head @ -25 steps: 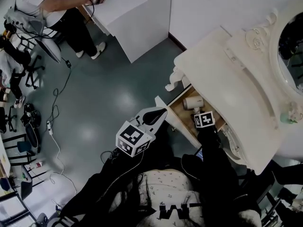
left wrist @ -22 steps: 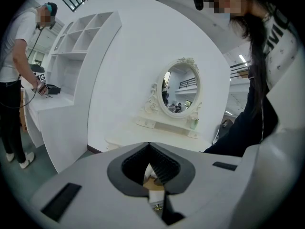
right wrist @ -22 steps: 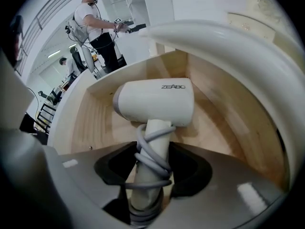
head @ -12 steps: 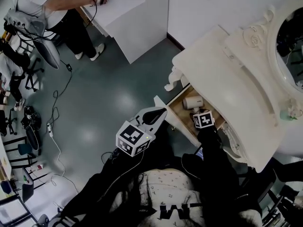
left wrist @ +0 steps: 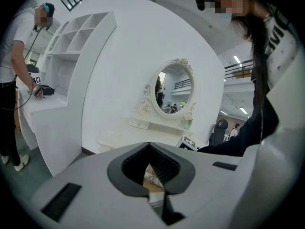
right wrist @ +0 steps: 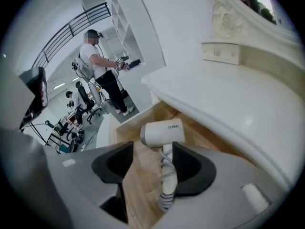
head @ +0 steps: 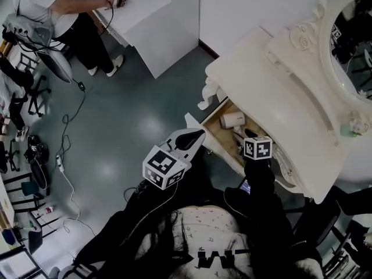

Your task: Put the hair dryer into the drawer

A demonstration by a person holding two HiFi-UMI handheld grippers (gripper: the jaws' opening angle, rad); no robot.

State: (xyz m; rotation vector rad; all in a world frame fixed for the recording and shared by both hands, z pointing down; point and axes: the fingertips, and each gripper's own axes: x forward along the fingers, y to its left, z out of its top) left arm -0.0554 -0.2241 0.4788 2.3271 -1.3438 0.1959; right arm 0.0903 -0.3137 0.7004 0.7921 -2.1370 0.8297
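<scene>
The white hair dryer [head: 231, 120] lies flat on the wooden floor of the open drawer [head: 213, 146] under the dressing table's top. In the right gripper view the hair dryer [right wrist: 162, 132] has its cord wound round the handle, and the handle points toward me. My right gripper [head: 249, 137] hovers over the drawer, just above the handle. This gripper [right wrist: 151, 159] is open, its pads apart on either side of the handle without touching it. My left gripper [head: 195, 136] hangs beside the drawer's front panel. Its tips [left wrist: 164, 194] meet, and nothing is held.
The cream dressing table [head: 273, 92] with its oval mirror [head: 349, 45] overhangs the drawer at the right. A person [head: 52, 10] works at a white desk [head: 151, 16] at the back left. Cables and office chairs [head: 29, 92] line the grey floor's left side.
My right gripper has lifted up off the hair dryer, which stays lying in the drawer; more of its handle now shows. The left gripper has kept still.
</scene>
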